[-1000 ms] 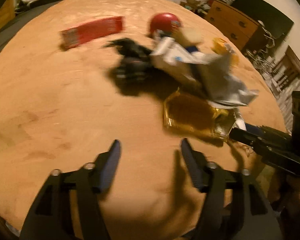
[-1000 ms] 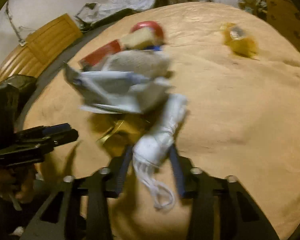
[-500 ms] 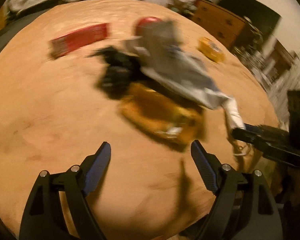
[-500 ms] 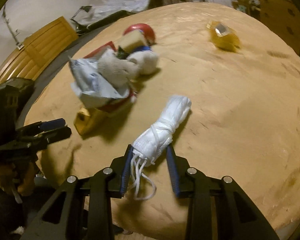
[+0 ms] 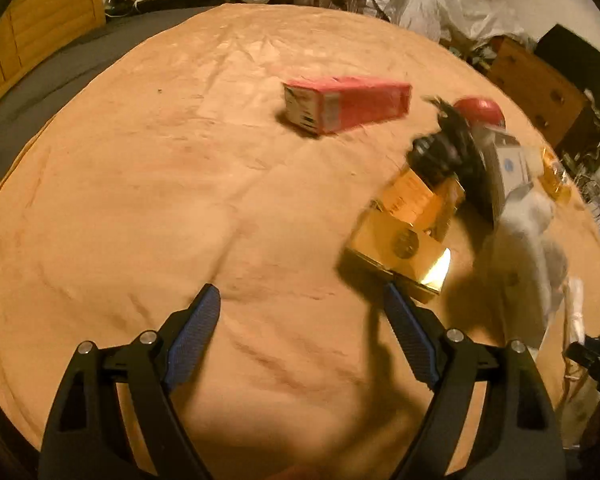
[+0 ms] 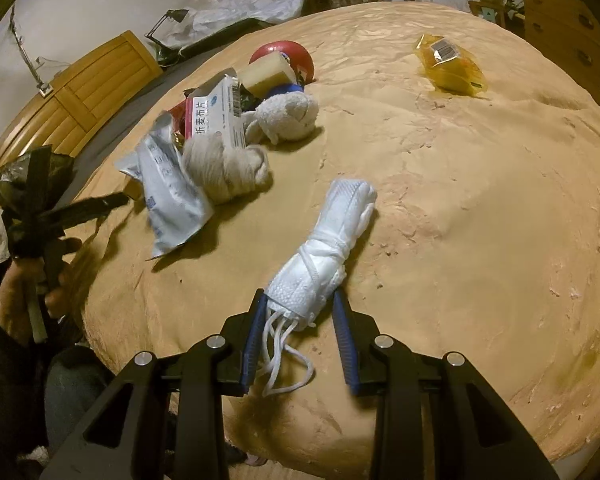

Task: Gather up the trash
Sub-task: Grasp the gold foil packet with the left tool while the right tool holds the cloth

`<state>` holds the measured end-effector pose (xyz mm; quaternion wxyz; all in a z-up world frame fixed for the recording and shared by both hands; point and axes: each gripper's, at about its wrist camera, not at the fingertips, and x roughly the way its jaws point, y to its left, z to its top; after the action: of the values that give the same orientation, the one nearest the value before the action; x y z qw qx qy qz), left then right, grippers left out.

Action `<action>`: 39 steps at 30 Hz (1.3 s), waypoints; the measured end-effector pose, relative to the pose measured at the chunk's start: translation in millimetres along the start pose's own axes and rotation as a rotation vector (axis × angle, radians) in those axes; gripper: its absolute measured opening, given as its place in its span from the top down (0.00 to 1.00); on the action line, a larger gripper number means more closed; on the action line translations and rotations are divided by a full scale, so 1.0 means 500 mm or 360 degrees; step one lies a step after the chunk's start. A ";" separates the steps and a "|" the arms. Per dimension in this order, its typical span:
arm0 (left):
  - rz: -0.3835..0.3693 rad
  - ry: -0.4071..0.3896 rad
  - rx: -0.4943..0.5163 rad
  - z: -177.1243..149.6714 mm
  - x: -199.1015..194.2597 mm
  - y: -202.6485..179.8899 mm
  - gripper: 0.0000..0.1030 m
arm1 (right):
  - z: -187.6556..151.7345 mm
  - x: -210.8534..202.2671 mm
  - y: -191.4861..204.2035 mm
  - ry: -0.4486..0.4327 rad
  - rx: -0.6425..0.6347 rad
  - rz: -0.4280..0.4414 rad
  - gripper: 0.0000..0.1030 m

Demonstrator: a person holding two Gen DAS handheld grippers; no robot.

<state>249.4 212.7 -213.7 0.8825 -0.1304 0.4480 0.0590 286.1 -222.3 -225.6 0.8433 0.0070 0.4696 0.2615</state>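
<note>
My right gripper point(image 6: 298, 293) is shut on the near end of a rolled white cloth bundle point(image 6: 332, 232); its strings hang between the pads. The bundle lies on the orange tablecloth point(image 6: 480, 220). Left of it sits a pile: a silver pouch point(image 6: 172, 196), a white medicine box point(image 6: 218, 116), knotted beige cloth point(image 6: 228, 168) and a white plush point(image 6: 288, 118). My left gripper point(image 5: 299, 288) hangs open and empty over bare cloth. A gold box point(image 5: 400, 236) lies just beyond its right finger. A red box point(image 5: 346, 104) lies farther back.
A yellow wrapper point(image 6: 450, 66) lies alone at the far right. A red round thing point(image 5: 480, 108) and a black crumpled item point(image 5: 444, 152) sit at the pile's back. A person's hand point(image 6: 20, 300) is at the left edge by a black bag point(image 6: 24, 176). A wooden dresser point(image 5: 540, 92) stands beyond the table.
The left gripper has swung left, away from the pile, and its jaws have widened. The white bundle in the right gripper now lies apart from the pile that covered its far end.
</note>
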 end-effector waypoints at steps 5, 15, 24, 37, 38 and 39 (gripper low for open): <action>0.0011 -0.0068 0.0311 -0.003 -0.015 -0.056 0.22 | 0.003 0.005 0.002 0.0011 -0.0005 -0.0005 0.66; -0.0046 -0.0080 0.0614 0.034 0.002 -0.111 0.22 | 0.018 0.009 0.008 0.0047 -0.0010 0.0009 0.62; -0.0051 -0.0229 0.0413 0.087 -0.041 -0.023 0.22 | 0.024 0.017 0.014 0.0056 -0.0025 -0.0033 0.60; -0.0244 -0.0002 0.0789 0.152 0.072 -0.131 0.22 | 0.054 0.039 0.024 0.0095 -0.0051 -0.0042 0.54; -0.0324 0.0057 0.0770 0.149 0.082 -0.132 0.28 | 0.057 0.041 0.024 0.0097 -0.0050 -0.0042 0.54; -0.0383 0.0081 0.0768 0.144 0.082 -0.135 0.35 | 0.058 0.041 0.024 0.0098 -0.0052 -0.0042 0.54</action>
<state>344.1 167.9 -194.1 0.8772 0.0301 0.4525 -0.1580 312.5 -195.7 -222.5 0.8317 -0.0210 0.4912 0.2580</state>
